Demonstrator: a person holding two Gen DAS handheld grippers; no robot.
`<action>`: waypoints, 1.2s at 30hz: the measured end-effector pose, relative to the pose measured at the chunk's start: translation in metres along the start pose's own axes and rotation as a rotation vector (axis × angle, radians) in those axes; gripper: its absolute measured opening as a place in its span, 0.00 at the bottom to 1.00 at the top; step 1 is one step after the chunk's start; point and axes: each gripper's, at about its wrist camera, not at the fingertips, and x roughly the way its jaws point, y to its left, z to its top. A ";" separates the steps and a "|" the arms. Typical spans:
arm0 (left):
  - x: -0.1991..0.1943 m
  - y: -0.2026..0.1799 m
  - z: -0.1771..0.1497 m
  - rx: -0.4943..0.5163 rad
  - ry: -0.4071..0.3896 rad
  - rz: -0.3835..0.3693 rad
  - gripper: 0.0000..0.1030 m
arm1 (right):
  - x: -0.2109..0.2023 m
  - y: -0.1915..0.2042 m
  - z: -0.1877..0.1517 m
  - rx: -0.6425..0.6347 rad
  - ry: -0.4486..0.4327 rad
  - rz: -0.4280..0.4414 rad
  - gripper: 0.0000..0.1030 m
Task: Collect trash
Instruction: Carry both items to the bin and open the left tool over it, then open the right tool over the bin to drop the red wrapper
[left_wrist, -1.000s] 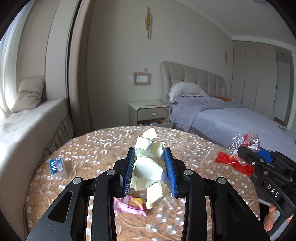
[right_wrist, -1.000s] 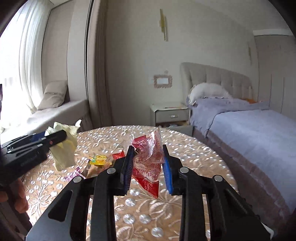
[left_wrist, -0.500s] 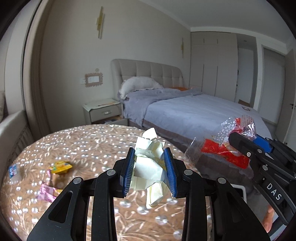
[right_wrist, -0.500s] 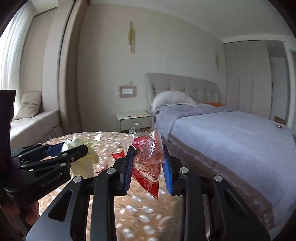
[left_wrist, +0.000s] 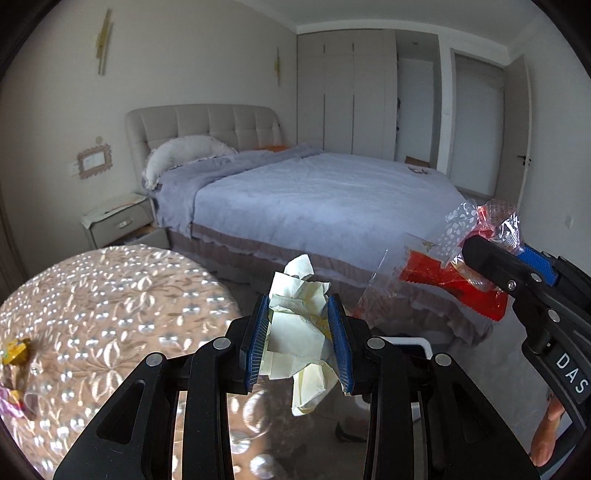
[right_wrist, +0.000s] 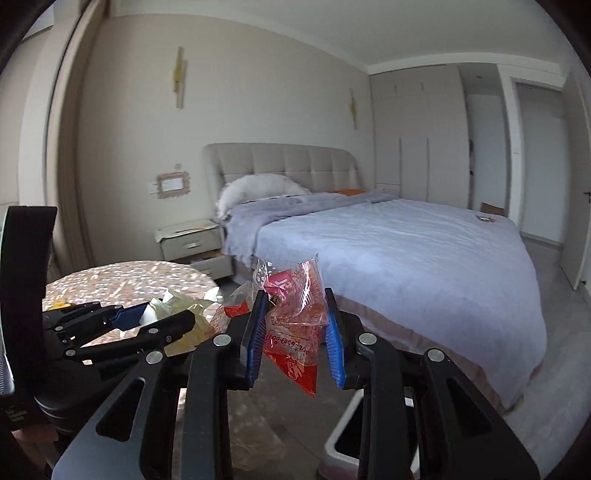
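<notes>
The left tongs (left_wrist: 297, 341) hold soft crumpled paper (left_wrist: 301, 332) by its middle – the right tongs (right_wrist: 295, 334) pinch slippery, light red wrappers (right_wrist: 295, 332).

Crumpled matt paper (left_wrist: 299, 332); glossy plastic wrappers (right_wrist: 295, 325); shiny embossed tablecloth (left_wrist: 110, 295); matt cloth bedspread (left_wrist: 314, 199).

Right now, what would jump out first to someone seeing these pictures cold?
The crumpled pale yellow paper clamped in the left gripper, front and centre. Beside it, the right gripper pinches red and clear snack wrappers. Behind both, a large bed with a lilac cover fills the room.
</notes>
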 end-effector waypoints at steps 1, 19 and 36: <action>0.005 -0.005 0.000 0.009 0.005 -0.007 0.32 | 0.001 -0.006 -0.002 0.006 0.003 -0.012 0.30; 0.134 -0.111 -0.020 0.145 0.181 -0.124 0.32 | 0.054 -0.096 -0.058 0.096 0.104 -0.203 0.30; 0.254 -0.150 -0.078 0.185 0.431 -0.311 0.91 | 0.093 -0.139 -0.106 0.130 0.214 -0.296 0.30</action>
